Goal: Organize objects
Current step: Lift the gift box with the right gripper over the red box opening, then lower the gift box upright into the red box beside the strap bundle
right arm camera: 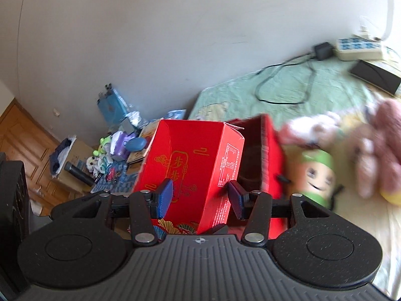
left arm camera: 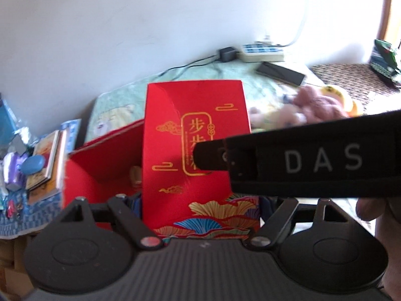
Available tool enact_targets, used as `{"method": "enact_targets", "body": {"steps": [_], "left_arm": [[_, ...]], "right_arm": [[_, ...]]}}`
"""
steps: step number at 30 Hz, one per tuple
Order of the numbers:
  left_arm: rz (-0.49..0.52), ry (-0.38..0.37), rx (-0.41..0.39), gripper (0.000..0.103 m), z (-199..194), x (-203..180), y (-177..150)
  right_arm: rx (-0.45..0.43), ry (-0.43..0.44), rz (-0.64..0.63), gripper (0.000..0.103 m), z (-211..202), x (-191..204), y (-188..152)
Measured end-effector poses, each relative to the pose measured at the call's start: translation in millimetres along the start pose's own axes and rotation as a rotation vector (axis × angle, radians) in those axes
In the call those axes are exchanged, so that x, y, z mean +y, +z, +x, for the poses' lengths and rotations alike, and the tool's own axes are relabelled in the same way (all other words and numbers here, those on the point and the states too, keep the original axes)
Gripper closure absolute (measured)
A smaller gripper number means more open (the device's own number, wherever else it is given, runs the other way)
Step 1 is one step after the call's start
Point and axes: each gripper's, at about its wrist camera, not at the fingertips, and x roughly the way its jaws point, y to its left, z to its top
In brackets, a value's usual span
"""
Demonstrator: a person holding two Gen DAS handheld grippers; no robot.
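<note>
We find the tall red carton (left arm camera: 195, 135) gripped from both sides. In the left wrist view the left claw (left arm camera: 200, 208) is clamped on the carton's broad printed face, its pads hidden behind the carton's edges; the right claw's black finger, lettered DAS, crosses in front. That view alone shows the open red box (left arm camera: 100, 170) behind the carton. The right wrist view shows the right claw (right arm camera: 200, 198) with its blue pads (right arm camera: 164, 198) pressed on the carton's narrower sides. Only this view shows the green-capped doll (right arm camera: 318, 175), beside the plush toys (right arm camera: 371, 145) on the green bed (right arm camera: 288, 85).
</note>
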Motion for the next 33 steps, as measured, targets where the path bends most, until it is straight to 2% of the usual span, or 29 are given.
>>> {"method": "enact_targets", "body": {"steps": [5, 10, 16, 19, 24, 28, 33], "left_arm": [[-0.038, 0.048, 0.04, 0.022, 25, 55, -1], [-0.062, 0.076, 0.081, 0.022, 55, 91, -5], [-0.1, 0.05, 0.146, 0.022, 84, 124, -18], [-0.118, 0.026, 0.179, 0.021, 103, 133, -22], [-0.078, 0.088, 0.195, 0.023, 117, 135, -27], [-0.081, 0.088, 0.233, 0.024, 131, 140, -36], [-0.038, 0.124, 0.204, 0.023, 127, 138, -42]], "right_arm": [[0.056, 0.038, -0.026, 0.052, 56, 22, 13], [0.115, 0.065, -0.045, 0.053, 104, 37, 17], [0.19, 0.045, -0.032, 0.057, 152, 35, 15], [0.238, 0.033, -0.013, 0.059, 172, 32, 12], [0.282, 0.055, 0.017, 0.061, 188, 31, 13], [0.331, 0.042, -0.022, 0.061, 201, 36, 9], [0.342, 0.06, -0.025, 0.061, 207, 36, 9]]}}
